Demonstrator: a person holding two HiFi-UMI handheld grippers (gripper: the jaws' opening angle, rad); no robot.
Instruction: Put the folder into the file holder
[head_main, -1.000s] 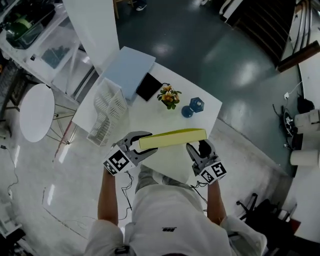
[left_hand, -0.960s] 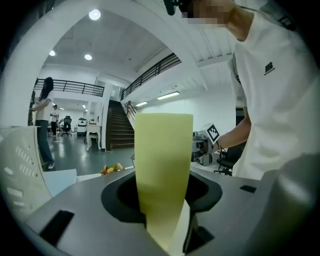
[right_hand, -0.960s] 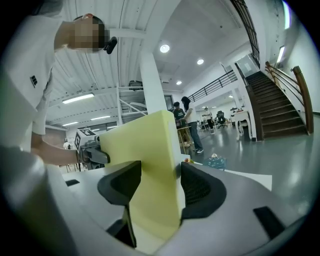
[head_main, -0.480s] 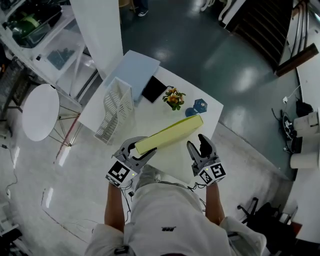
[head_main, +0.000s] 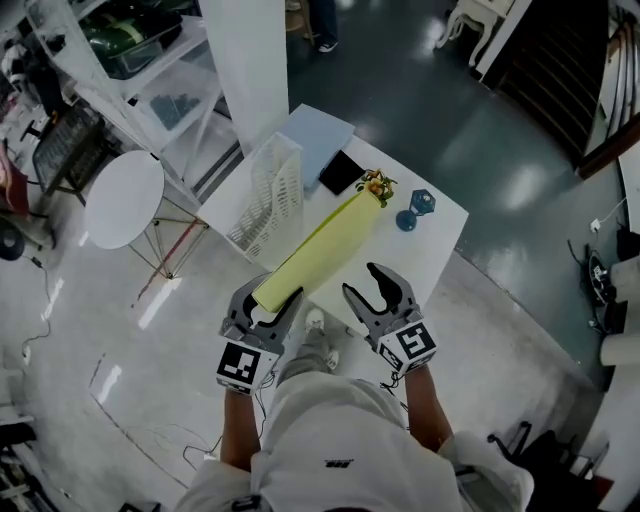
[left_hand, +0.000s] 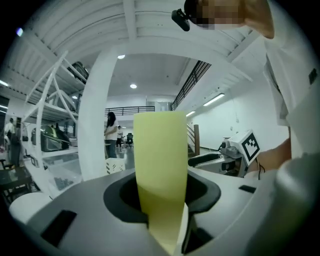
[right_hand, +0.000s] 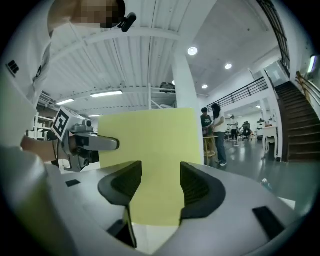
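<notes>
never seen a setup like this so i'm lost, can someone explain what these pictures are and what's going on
There is no robot here. A person carries a hand-held gripper in each hand, a two-jaw clamp with its own camera. The top-down picture comes from a camera on the person's head. The other two look along each gripper's jaws.

The left hand-held gripper is shut on one end of a yellow folder, which sticks out over the white table. The right hand-held gripper is open. Its jaws have just closed a little, with nothing pressed between them.

On the table are a white file holder, some flowers, a blue object, a black item and a pale blue sheet.
</notes>
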